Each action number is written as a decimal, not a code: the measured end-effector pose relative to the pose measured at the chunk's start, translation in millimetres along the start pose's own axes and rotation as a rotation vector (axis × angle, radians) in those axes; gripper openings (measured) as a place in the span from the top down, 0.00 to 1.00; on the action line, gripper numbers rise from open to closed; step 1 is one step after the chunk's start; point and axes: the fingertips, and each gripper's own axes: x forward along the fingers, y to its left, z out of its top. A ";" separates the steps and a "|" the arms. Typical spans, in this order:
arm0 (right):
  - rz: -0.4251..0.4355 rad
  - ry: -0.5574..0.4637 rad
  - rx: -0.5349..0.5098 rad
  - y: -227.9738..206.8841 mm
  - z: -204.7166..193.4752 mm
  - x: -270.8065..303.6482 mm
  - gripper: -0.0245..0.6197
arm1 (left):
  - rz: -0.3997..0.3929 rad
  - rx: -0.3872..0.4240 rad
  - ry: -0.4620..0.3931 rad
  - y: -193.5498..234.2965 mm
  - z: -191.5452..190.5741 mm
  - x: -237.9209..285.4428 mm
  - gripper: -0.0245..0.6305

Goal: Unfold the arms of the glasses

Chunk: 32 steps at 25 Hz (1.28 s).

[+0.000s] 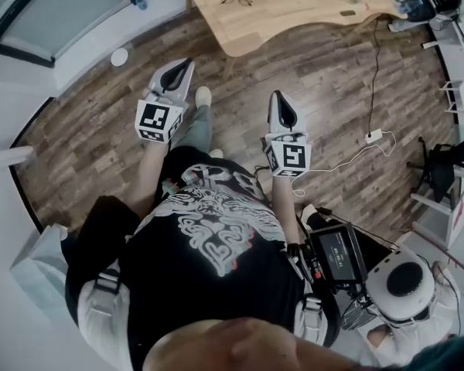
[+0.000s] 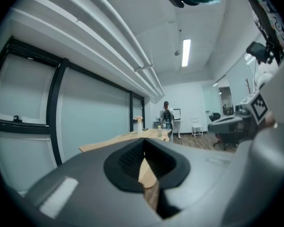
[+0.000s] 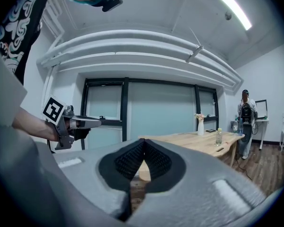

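The glasses (image 1: 237,0), thin and dark-framed, lie on the light wooden table (image 1: 294,10) at the top of the head view. Both grippers hang over the wooden floor, well short of the table. My left gripper (image 1: 184,64) points toward the table, jaws shut with nothing between them. My right gripper (image 1: 278,97) is also shut and empty. In the left gripper view the jaws (image 2: 144,143) meet at their tips, with the table (image 2: 128,138) far ahead. The right gripper view shows its jaws (image 3: 143,143) closed, and the left gripper (image 3: 68,122) at the left.
A vase (image 3: 199,126), a bottle (image 3: 218,136) and small items stand on the table. A person (image 3: 246,122) stands beyond its far end. A white cable and charger (image 1: 373,136) lie on the floor at right. Glass wall panels (image 3: 156,112) run behind the table; chairs and equipment (image 1: 441,168) are at right.
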 end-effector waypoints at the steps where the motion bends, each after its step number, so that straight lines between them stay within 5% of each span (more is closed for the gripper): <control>1: 0.000 0.007 -0.002 -4.7 -2.3 6.5 0.96 | -0.003 -0.007 0.001 2.2 -2.3 8.7 0.98; 22: 0.011 0.134 0.000 -137.9 -9.6 310.4 0.96 | -0.134 0.020 0.058 163.9 -19.3 292.5 0.98; 32: 0.058 0.207 -0.070 -168.0 -26.7 403.3 0.96 | -0.218 0.036 0.135 203.6 -57.6 379.5 0.98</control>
